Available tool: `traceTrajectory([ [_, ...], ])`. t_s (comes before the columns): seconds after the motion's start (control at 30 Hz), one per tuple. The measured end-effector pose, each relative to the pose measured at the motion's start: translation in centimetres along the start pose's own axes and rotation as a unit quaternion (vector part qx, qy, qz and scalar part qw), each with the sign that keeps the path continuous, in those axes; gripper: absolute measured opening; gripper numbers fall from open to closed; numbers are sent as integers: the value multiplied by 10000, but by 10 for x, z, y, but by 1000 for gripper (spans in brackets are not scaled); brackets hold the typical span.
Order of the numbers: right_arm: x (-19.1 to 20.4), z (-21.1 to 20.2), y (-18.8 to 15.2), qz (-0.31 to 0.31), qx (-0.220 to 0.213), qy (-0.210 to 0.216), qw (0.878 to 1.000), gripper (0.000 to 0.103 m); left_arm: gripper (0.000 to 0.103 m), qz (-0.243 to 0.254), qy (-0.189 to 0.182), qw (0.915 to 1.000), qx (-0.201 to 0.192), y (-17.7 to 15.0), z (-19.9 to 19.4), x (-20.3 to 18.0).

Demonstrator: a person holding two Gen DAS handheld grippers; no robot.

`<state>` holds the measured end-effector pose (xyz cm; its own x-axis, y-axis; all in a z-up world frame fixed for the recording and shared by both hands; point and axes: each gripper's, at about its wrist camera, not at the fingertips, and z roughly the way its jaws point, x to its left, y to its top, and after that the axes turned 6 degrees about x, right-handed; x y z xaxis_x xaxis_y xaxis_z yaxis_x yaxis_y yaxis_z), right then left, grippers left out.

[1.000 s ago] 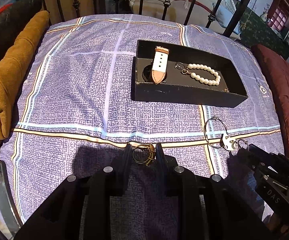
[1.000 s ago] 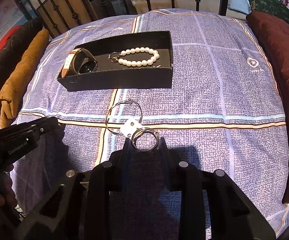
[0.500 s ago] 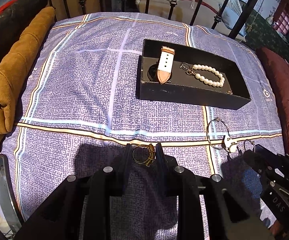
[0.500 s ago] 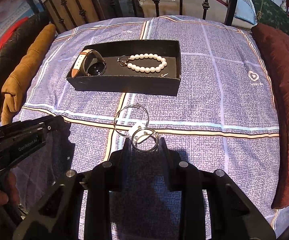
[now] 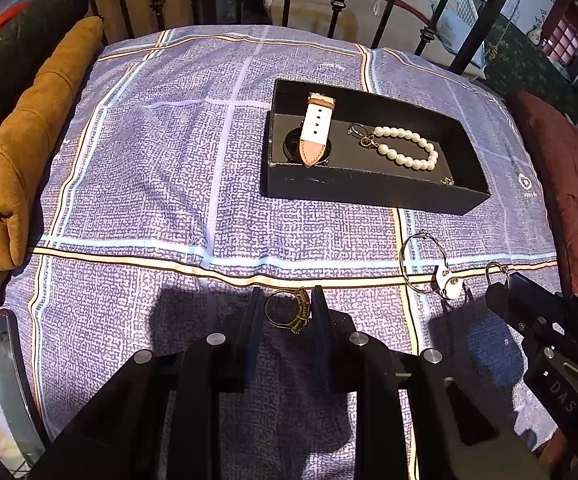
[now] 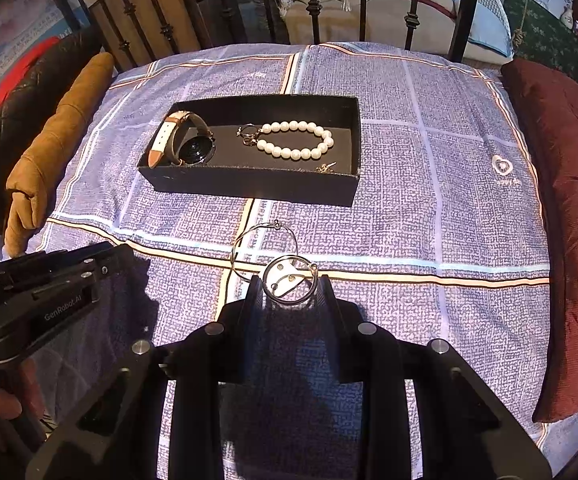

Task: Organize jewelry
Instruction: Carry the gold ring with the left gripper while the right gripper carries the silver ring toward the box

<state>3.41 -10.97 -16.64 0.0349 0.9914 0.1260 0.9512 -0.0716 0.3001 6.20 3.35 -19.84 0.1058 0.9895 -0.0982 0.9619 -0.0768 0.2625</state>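
My left gripper [image 5: 285,300] is shut on a gold ring [image 5: 287,309] and holds it above the patterned cloth. My right gripper [image 6: 289,286] is shut on a silver hoop earring [image 6: 289,280]; it also shows in the left wrist view [image 5: 496,274]. A second hoop with a white card [image 6: 265,246] lies on the cloth just ahead of the right gripper. The black box [image 5: 369,190] ahead holds a white-strap watch [image 5: 316,128], a pearl bracelet [image 5: 407,148] and a small gold piece [image 6: 326,167].
A brown cushion [image 5: 25,152] lies along the left edge and a dark red cushion [image 6: 569,200] along the right. Black iron bars [image 6: 313,12] stand behind the cloth. The left gripper shows at the left of the right wrist view [image 6: 41,296].
Both grippers have pulled back and risen a little with their rings held; the box now sits farther ahead in both views.
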Motion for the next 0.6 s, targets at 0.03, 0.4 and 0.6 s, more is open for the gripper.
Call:
traceTrajectory([
  [0.03,0,-1,0,16,-13,2,10000,29,23,13,0,10000,7,1,-1,-1],
  [0.4,-6,-18,7,227,-271,69,9994,29,23,155,-45,9999,-56,8,-14,-10],
  [0.6,-8,-29,11,299,-471,109,9984,29,23,214,-51,9997,-136,14,-24,-14],
])
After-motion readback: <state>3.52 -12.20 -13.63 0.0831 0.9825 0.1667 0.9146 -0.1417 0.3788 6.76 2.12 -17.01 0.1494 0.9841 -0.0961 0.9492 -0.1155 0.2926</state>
